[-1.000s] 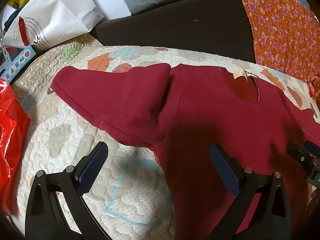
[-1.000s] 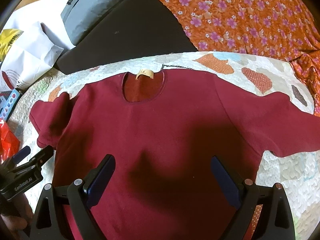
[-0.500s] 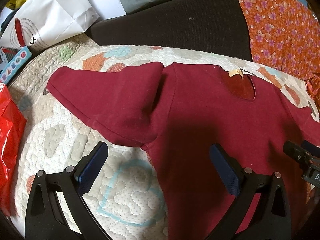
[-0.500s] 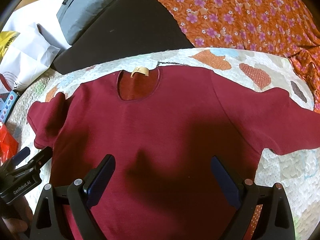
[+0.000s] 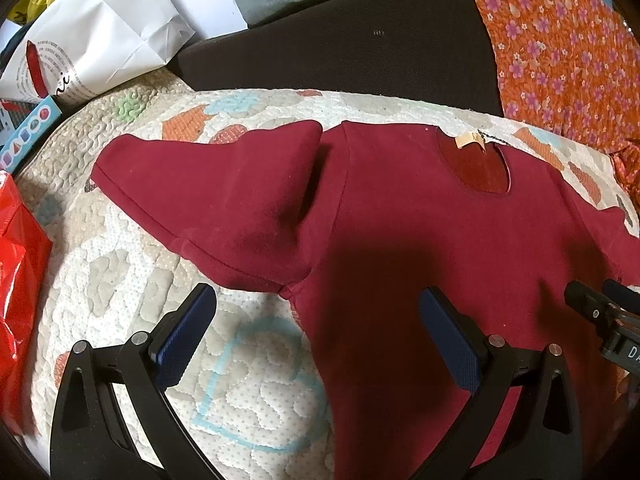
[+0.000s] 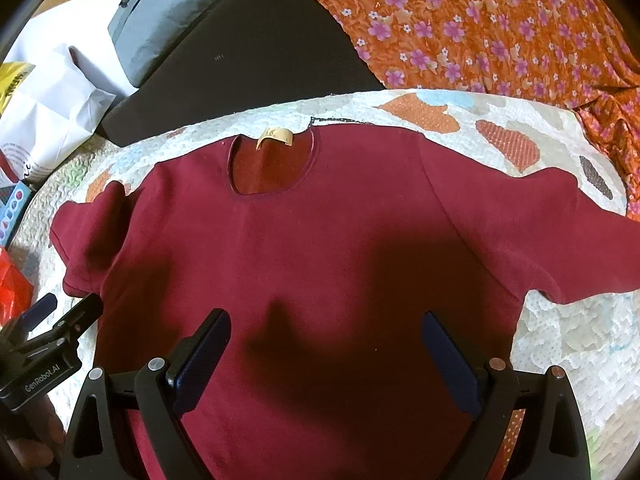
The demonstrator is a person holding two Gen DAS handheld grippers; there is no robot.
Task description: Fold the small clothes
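A small dark red shirt (image 6: 328,248) lies flat, front up, on a quilted mat (image 6: 560,344), neck hole with a tan label (image 6: 276,136) at the far side. Its left sleeve (image 5: 224,196) is bunched and spread leftward; its right sleeve (image 6: 560,248) lies out to the right. My left gripper (image 5: 316,344) is open and empty above the shirt's left side seam below the armpit. My right gripper (image 6: 326,360) is open and empty above the shirt's lower middle. Each gripper shows at the edge of the other's view: the right (image 5: 600,312), the left (image 6: 56,320).
A dark cushion (image 5: 340,48) and a grey one (image 6: 180,12) lie behind the mat. An orange flowered cloth (image 6: 500,32) lies at the back right. A white paper bag (image 5: 100,36), a blue box (image 5: 28,136) and a red bag (image 5: 16,304) sit at the left.
Both grippers have drawn back slightly toward the shirt's lower part, so the shirt sits a little farther up in both views. Both stay open.
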